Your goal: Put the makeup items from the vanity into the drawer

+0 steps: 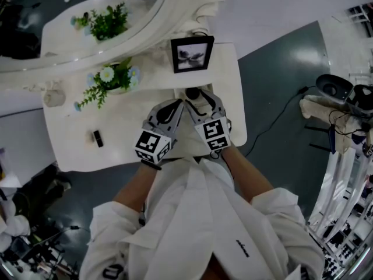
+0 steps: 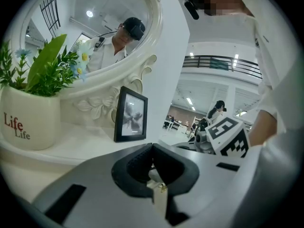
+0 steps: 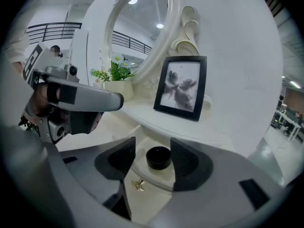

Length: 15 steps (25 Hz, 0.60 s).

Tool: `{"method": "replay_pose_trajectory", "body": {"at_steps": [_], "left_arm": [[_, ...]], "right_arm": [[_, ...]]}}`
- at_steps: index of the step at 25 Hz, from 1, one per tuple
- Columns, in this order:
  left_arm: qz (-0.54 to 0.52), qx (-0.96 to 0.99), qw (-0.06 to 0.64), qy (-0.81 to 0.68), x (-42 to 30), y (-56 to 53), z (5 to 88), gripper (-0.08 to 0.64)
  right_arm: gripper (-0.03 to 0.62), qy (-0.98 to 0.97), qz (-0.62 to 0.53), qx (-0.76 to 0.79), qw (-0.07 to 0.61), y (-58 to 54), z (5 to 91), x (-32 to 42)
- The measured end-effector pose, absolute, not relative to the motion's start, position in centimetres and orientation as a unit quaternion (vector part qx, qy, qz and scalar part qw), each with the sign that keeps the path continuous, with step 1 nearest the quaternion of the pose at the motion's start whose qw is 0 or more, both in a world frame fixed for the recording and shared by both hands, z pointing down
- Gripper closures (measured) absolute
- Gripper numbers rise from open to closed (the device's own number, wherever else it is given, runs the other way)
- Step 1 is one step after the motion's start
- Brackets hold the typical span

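A small round black jar (image 3: 158,156) stands inside the open white drawer (image 3: 148,201), just behind its front with the gold knob (image 3: 138,184). My right gripper (image 3: 154,160) is open, one pad on each side of the jar with a gap on both sides. In the head view the jar (image 1: 191,92) shows between the right gripper's (image 1: 197,100) fingers. My left gripper (image 2: 152,149) is shut with nothing between its pads; the gold knob (image 2: 162,188) shows below them. It hovers just left of the right gripper (image 1: 176,106). A small dark makeup item (image 1: 98,137) lies on the vanity top (image 1: 70,150) to the left.
A black picture frame (image 1: 192,53) leans at the back of the vanity, right behind the grippers. A white pot of flowers (image 1: 111,80) and the oval mirror (image 1: 87,22) stand at the back left. The vanity's right edge drops to grey floor with a cable (image 1: 280,115).
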<state>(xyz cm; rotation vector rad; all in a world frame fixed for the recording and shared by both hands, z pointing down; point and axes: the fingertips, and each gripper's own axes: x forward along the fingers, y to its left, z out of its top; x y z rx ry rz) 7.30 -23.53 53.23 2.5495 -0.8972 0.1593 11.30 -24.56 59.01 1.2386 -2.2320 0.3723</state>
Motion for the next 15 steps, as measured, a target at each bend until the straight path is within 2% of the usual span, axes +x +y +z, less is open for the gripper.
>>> {"method": "replay_pose_trajectory", "body": {"at_steps": [6,13,15], "left_arm": [[0.059,0.919,0.212,-0.327,7.0,-23.3,52.8,0.534],[0.054,0.920,0.203,-0.331,6.7,-22.9,51.6,0.535],[0.052,0.920,0.199,-0.333,6.6,-22.6,51.2,0.534]], "right_arm": [[0.357,-0.835,0.130,0.461,0.270,-24.3,58.2,11.4],[0.463,-0.839,0.108,0.495,0.200,-24.1,54.1,12.4],[0.520,-0.837,0.104,0.503,0.187,-23.8,53.1,12.8]]}}
